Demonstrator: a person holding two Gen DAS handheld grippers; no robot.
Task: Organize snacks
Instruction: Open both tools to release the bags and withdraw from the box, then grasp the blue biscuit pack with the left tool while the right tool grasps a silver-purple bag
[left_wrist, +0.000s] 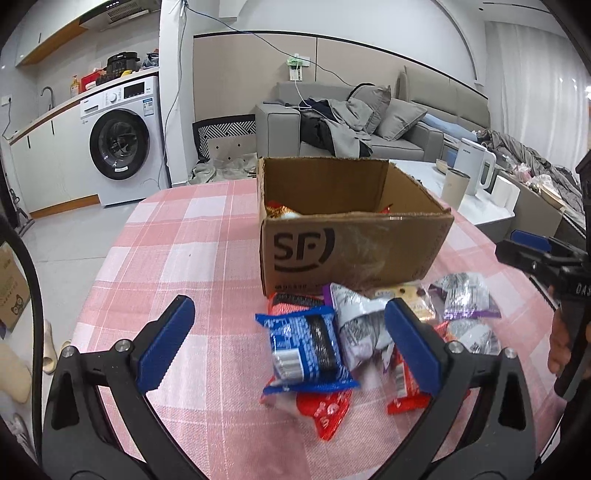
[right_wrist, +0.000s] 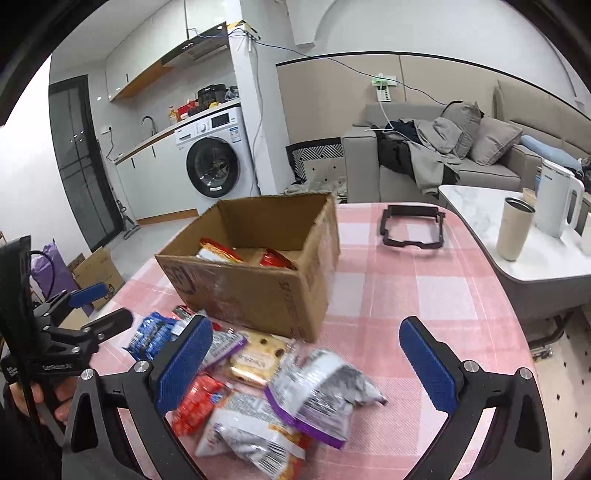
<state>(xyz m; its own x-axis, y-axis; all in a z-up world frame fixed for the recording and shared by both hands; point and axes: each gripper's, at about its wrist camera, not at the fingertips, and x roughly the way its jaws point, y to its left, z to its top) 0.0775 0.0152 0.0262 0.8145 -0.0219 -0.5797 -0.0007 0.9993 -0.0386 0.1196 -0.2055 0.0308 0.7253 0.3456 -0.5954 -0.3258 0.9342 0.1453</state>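
Note:
An open cardboard box (left_wrist: 351, 251) marked SF stands on the pink checked tablecloth; it also shows in the right wrist view (right_wrist: 258, 280) with red snack packets inside. In front of it lies a pile of snacks: a blue packet (left_wrist: 306, 350), red packets (left_wrist: 328, 410), silver-purple bags (left_wrist: 469, 299). My left gripper (left_wrist: 291, 343) is open, its jaws either side of the blue packet, above it. My right gripper (right_wrist: 303, 365) is open above a silver-purple bag (right_wrist: 321, 395), next to a cracker packet (right_wrist: 255, 358) and red packets (right_wrist: 195, 406).
A black plastic frame (right_wrist: 412, 225) lies on the table behind the box. A white side table (right_wrist: 476, 218) to the right holds a beige cup (right_wrist: 515, 229) and a white kettle (right_wrist: 557, 203). A sofa and washing machine stand behind.

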